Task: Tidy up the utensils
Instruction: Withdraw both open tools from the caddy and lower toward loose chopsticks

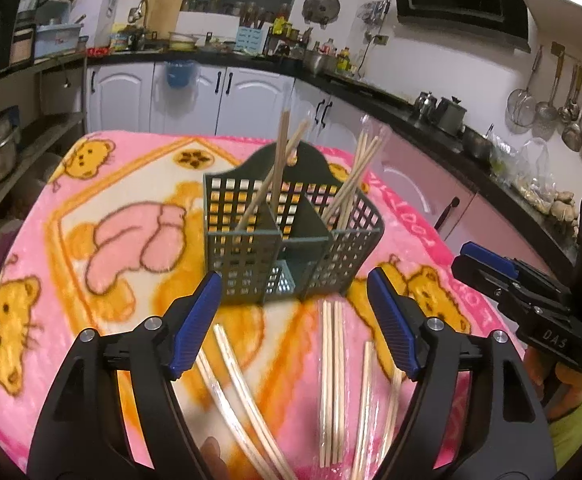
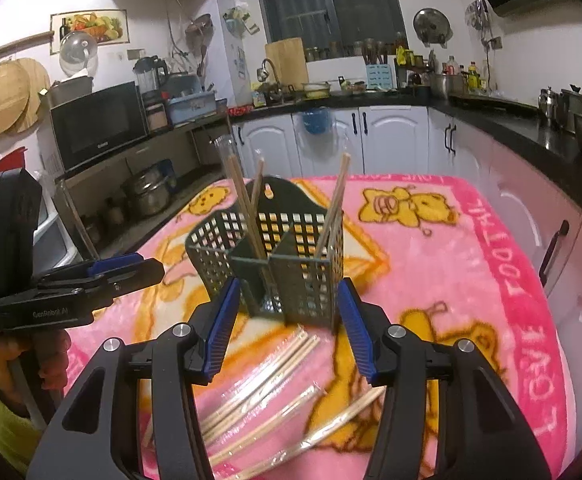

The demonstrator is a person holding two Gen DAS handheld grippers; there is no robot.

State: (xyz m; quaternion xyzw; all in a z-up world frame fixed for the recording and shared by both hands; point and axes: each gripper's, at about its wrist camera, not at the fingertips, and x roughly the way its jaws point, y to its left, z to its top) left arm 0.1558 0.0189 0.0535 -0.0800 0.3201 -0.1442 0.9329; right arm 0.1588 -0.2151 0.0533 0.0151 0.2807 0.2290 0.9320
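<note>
Microwave only right-wrist view

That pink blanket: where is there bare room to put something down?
The blanket lies bare to the right of the green basket out to the lettered border, and to its left over the bear prints in the left wrist view. In front of the basket it is crowded: wrapped chopsticks lie scattered there under both grippers.

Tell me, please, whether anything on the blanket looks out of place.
Yes: several wrapped chopstick pairs lie loose and fanned at differing angles on the pink blanket in front of the green holder, while others already stand upright inside it.
</note>
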